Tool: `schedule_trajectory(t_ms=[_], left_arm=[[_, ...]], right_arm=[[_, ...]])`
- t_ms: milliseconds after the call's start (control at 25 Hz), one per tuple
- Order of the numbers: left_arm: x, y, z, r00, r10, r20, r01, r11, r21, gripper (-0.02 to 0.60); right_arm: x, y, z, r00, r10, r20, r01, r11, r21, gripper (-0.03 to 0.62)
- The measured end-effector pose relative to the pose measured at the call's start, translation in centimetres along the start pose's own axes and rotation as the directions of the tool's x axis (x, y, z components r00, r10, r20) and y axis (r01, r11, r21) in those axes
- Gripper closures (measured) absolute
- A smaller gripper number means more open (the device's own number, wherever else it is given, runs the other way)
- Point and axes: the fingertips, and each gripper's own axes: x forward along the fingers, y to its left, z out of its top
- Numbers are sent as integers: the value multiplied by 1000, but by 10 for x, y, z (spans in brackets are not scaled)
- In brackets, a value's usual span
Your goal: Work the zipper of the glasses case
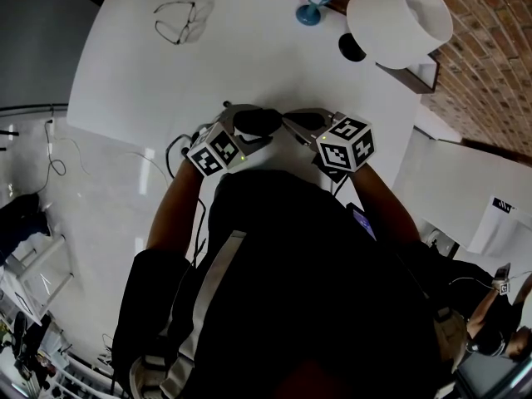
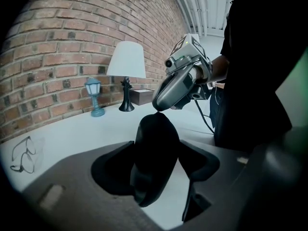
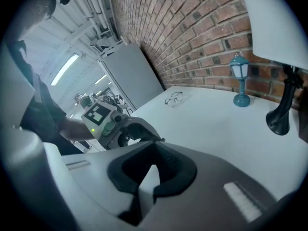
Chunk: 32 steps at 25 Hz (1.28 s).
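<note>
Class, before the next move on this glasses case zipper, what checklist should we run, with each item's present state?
1. Glasses case clamped in left hand-held gripper: ok.
2. Right hand-held gripper shut at the case's upper end: ok.
3. Zipper pull caught in its jaws: cannot tell.
4. Glasses lying apart on the table: ok.
5. Lamp clear of both grippers: ok.

Bright even light; glasses case [image 2: 155, 153] a black silhouette; fisheye edges dark and bent.

Can't resolve zipper on glasses case [image 2: 155, 158]: all black. Can't tell if closed right tool [image 3: 156, 147] pinches anything. Losing lamp shade [image 3: 279, 18] at edge.
</note>
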Motion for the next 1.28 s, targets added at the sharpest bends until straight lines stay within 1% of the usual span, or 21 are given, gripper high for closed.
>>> schedule_trajectory(t_ms=[80, 120, 240, 320, 400, 480, 560, 720, 800, 1080, 1200, 1280], left_arm=[[-2, 2, 5, 999, 14, 29, -14, 1000, 2, 284], [-1, 4, 7, 999, 26, 32, -26, 1000, 14, 282], [-1, 9, 11, 997, 81, 14, -82, 994, 79, 279], [-1, 13, 16, 993, 116, 24, -118, 988, 101, 281], [1, 16, 19, 989, 142, 43, -146, 985, 92, 282], [1, 19, 19, 985, 164, 62, -168, 984, 65, 282], [1, 21, 20, 979, 185, 80, -189, 981, 48, 272], [-1, 24, 28, 970, 217, 109, -224, 973, 51, 261], [-1, 24, 31, 968, 221, 119, -228, 973, 47, 265], [5, 27, 35, 967, 221, 125, -227, 973, 36, 273], [2, 25, 35, 970, 206, 131, -212, 977, 34, 278], [-2, 21, 34, 977, 167, 133, -173, 984, 32, 282]], right_arm=[[1, 1, 2, 1000, 16, 22, -17, 1000, 27, 589], [1, 1, 6, 999, 24, 37, -26, 999, 48, 589], [1, 6, 20, 995, 46, 83, -56, 991, 124, 589], [2, 10, 28, 993, 47, 104, -63, 985, 159, 589], [4, 11, 32, 994, 35, 105, -54, 982, 180, 589], [7, 11, 34, 994, 30, 109, -53, 975, 215, 589], [8, 10, 35, 992, 37, 122, -69, 959, 274, 589], [8, 8, 38, 987, 37, 155, -92, 924, 370, 589], [9, 7, 39, 986, 33, 162, -98, 908, 407, 589], [8, 2, 38, 978, 48, 202, -154, 821, 550, 589], [6, 2, 38, 974, 48, 220, -168, 806, 568, 588], [3, 3, 38, 973, 50, 225, -174, 801, 573, 589]])
